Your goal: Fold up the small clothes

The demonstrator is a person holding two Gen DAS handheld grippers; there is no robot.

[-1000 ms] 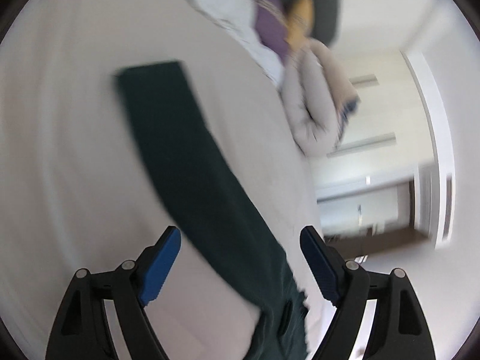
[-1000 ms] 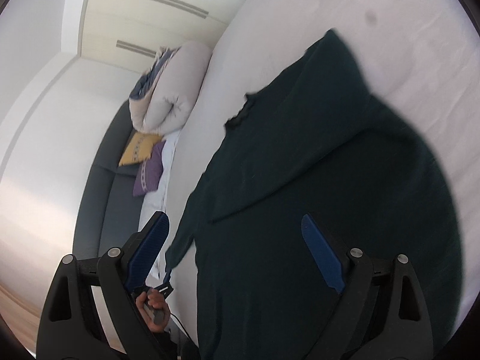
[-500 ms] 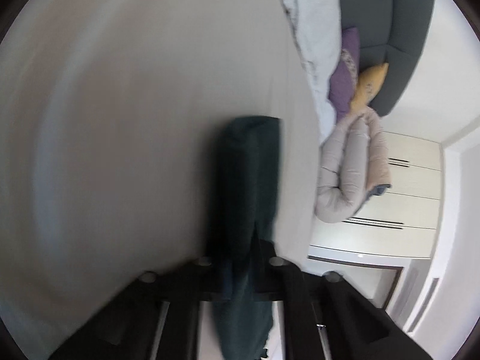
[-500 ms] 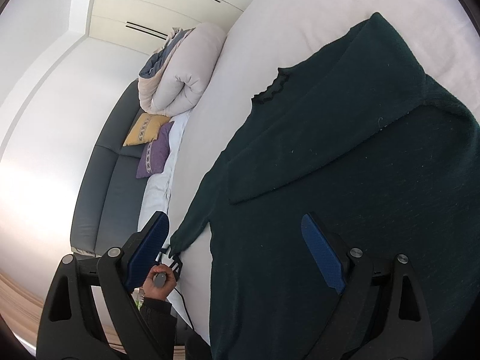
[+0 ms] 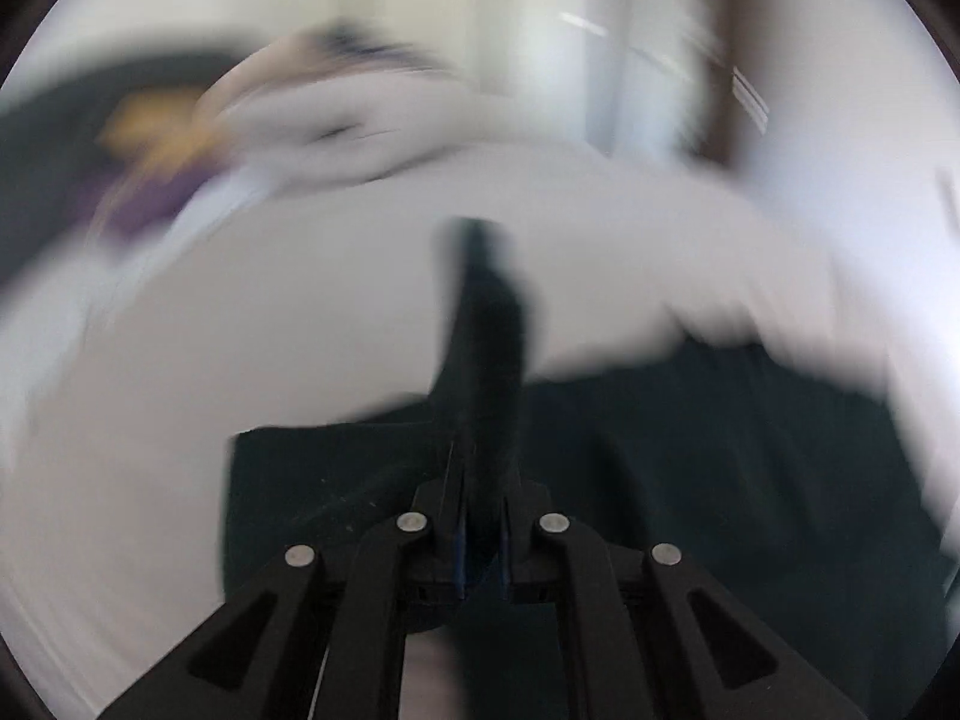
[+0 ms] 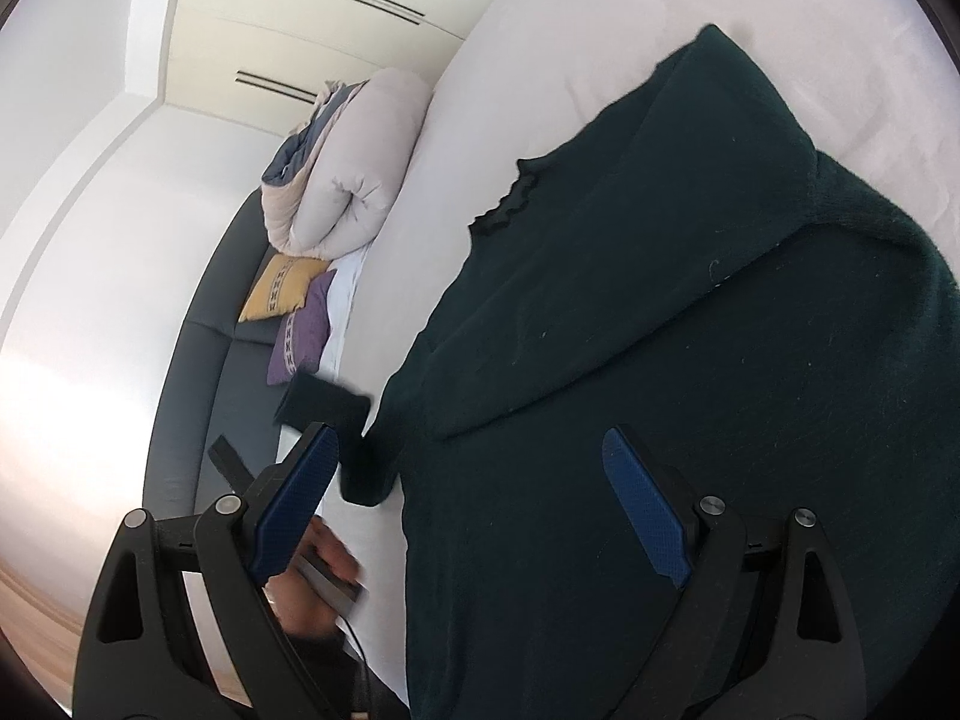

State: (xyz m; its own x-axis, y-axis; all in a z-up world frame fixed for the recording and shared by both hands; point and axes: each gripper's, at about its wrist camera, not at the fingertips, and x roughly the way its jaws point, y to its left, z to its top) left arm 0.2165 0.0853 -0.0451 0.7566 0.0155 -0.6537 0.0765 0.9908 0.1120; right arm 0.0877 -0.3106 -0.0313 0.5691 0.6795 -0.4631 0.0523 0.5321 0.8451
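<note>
On the white bed [image 6: 600, 30], my left hand-held gripper [image 5: 480, 540] pinches the sleeve [image 5: 486, 360] of the dark green sweater [image 6: 690, 360], lifting it; my right hand-held gripper [image 6: 474, 510] hovers wide open, empty, over its body.

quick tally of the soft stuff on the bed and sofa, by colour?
Dark green: 1, the sweater
Beige: 1, the rolled duvet
Yellow: 1, a cushion
Purple: 1, a cushion
Total: 4
</note>
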